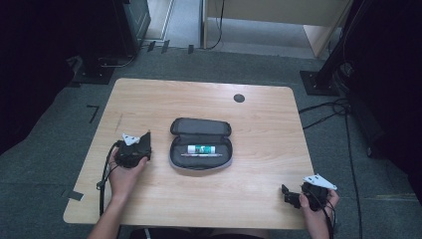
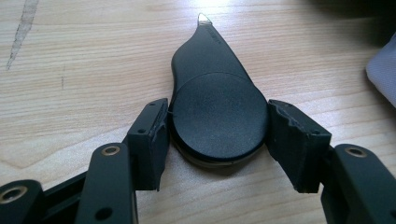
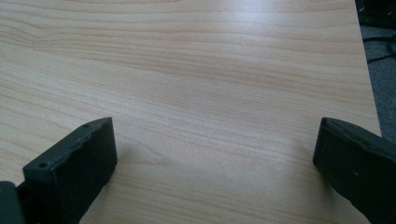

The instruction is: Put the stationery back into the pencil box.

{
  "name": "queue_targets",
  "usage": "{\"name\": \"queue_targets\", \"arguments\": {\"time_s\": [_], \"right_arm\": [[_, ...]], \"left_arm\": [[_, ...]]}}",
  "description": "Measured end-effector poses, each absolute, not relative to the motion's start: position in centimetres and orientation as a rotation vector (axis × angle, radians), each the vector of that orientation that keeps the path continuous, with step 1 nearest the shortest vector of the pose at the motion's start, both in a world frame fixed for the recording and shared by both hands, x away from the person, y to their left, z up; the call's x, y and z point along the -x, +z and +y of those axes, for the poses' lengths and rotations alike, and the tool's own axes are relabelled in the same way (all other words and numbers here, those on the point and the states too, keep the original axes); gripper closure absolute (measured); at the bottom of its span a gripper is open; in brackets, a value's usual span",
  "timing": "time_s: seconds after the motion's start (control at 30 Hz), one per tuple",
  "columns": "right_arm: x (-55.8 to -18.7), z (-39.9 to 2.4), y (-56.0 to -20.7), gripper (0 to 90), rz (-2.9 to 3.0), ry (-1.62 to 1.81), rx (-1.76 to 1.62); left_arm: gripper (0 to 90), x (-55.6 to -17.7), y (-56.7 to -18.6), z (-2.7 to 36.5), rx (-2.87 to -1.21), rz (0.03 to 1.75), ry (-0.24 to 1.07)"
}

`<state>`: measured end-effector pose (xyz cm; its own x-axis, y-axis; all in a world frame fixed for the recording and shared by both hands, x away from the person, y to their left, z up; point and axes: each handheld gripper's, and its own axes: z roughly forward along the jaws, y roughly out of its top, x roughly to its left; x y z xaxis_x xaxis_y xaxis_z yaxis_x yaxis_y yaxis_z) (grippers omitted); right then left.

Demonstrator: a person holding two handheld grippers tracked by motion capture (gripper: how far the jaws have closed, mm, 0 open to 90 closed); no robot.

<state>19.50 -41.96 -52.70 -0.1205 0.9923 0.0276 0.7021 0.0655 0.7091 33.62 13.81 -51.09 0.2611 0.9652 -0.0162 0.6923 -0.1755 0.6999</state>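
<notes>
Wooden table on grey carpet

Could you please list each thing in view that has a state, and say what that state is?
Pencil case: unzipped, lid folded back, lying flat on the table.
Glue stick: capped, lying inside the case.
Pen: lying inside the case, beside the glue stick.
Black teardrop-shaped item: flat on the table, clamped between the jaws.
Left hand-held gripper: shut on the black item.
Right hand-held gripper: open, holding nothing.
</notes>
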Motion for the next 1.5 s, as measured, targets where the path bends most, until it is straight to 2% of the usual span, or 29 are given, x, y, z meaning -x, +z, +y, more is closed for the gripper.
{"name": "queue_targets", "arguments": {"time_s": [0.5,1.5], "right_arm": [[-19.5,-42.0,-52.7,0.0,1.878,0.809,-1.680],[-19.5,-42.0,-52.7,0.0,1.877,0.808,-1.681]], "left_arm": [[41.9,-33.1,-49.4,14.0,-1.904,1.447,0.564],[41.9,-31.7,-45.0,11.2,-1.857,1.289,0.532]]}}
